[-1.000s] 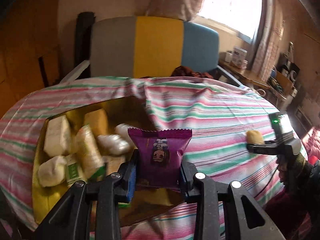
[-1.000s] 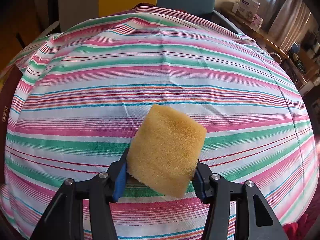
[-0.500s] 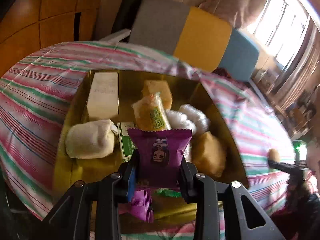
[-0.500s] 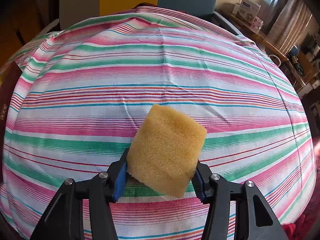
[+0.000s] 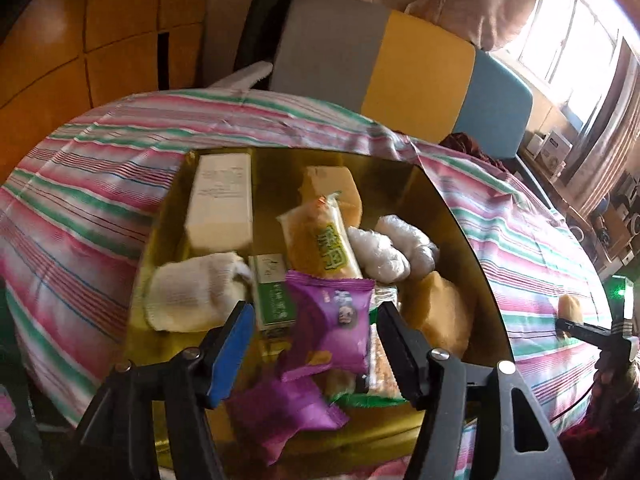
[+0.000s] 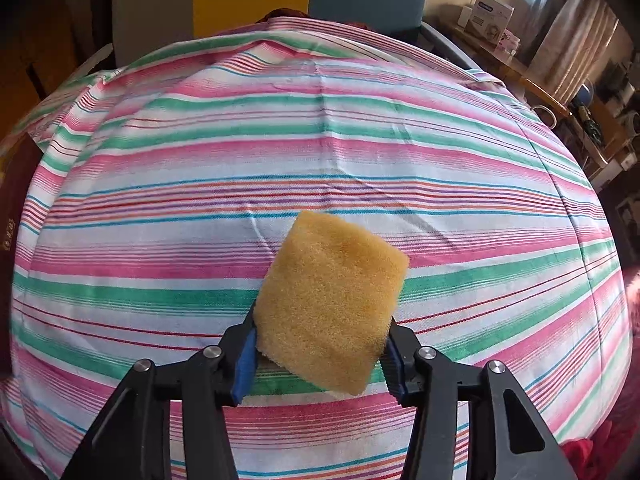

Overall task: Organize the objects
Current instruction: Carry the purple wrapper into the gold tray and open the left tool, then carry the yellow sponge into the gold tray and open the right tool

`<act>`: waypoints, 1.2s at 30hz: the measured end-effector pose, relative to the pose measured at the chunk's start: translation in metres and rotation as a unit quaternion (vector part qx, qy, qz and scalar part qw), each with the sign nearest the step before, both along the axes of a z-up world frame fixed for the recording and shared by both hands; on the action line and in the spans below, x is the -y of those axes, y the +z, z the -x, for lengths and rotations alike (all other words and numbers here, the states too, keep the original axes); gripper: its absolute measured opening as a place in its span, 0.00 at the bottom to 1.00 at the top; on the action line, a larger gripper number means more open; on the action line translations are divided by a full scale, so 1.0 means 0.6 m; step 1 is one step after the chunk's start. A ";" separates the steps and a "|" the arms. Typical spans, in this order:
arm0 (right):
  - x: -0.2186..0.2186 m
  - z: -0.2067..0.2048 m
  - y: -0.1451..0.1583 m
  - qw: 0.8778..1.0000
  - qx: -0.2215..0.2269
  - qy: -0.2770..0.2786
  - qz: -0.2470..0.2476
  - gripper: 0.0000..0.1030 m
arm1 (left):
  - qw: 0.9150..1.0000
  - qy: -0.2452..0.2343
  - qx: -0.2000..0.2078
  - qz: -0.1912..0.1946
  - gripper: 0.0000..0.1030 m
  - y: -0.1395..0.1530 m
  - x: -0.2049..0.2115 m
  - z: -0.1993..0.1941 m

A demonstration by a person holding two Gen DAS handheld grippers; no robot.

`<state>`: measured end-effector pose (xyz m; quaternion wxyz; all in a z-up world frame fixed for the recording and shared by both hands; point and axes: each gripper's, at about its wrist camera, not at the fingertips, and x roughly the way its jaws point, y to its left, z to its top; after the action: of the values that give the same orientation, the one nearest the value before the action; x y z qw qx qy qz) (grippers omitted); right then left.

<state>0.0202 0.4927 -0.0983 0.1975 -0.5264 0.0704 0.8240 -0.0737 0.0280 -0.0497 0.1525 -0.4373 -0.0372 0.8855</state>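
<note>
In the left wrist view my left gripper (image 5: 315, 308) hangs over a gold box (image 5: 460, 216), its jaws opening. A purple snack packet (image 5: 336, 328) sits tilted between the fingers, and the pads no longer press on it. Below lie another purple packet (image 5: 280, 412), a white carton (image 5: 222, 208), a yellow snack pack (image 5: 320, 240), a white cloth (image 5: 192, 292) and a green carton (image 5: 276, 300). My right gripper (image 6: 320, 332) is shut on a yellow sponge (image 6: 332, 308), closing tighter, above the striped cloth (image 6: 320, 140).
The gold box also holds clear-wrapped white bundles (image 5: 392, 248) and a tan sponge (image 5: 436, 312). A grey, yellow and blue chair (image 5: 400, 52) stands behind the table. At far right a cluttered shelf (image 6: 492, 12) carries boxes. The right gripper shows at the left view's right edge (image 5: 568, 316).
My left gripper swung over the gold box, lowered, then opened and let go of the purple packet, which now tilts loose between the fingers. The right gripper and its sponge stayed put.
</note>
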 end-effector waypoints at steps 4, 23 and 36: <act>0.050 0.012 0.038 0.998 -0.040 0.029 0.024 0.50 | 1.000 0.013 -0.020 0.013 0.63 0.021 0.021 -0.021; 0.505 0.178 0.064 0.953 -0.091 0.281 0.062 0.57 | 0.990 0.077 -0.095 0.063 0.76 0.087 0.063 -0.089; 0.514 0.130 0.080 0.956 -0.138 0.255 0.049 0.79 | 0.980 0.129 -0.093 0.120 0.76 0.093 0.044 -0.108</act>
<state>-0.0575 0.1842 -0.0502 -0.0567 -0.4174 0.0012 0.9070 -0.0087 0.0014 0.0061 -0.0143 -0.3595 0.0277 0.9326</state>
